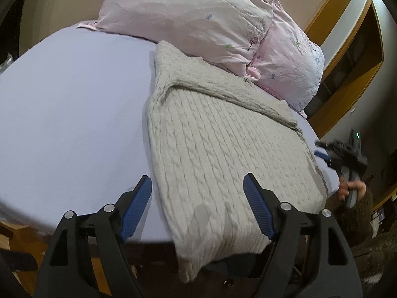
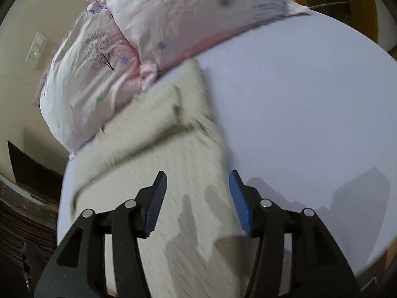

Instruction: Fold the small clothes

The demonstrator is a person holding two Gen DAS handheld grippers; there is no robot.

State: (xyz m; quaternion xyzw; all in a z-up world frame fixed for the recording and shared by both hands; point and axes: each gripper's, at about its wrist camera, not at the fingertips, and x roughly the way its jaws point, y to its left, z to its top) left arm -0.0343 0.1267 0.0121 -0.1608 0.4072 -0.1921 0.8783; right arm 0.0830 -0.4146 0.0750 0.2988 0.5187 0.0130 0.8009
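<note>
Left wrist view: the lavender bed sheet fills the frame, two pink pillows at 12 o'clock. A cream cable-knit sweater (one sleeve folded across) lies flat toward 4 o'clock. The left gripper and right gripper gape apart, empty, above its hem.

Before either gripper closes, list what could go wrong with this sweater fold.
1. The sweater's near end hangs over the edge of the bed; a tug there could slide it off.
2. Its far end touches the pillows, so lifting that end may drag one along.
3. A sleeve lies folded across the top; it could flop open. Both the left gripper and right gripper are open, holding nothing.
</note>
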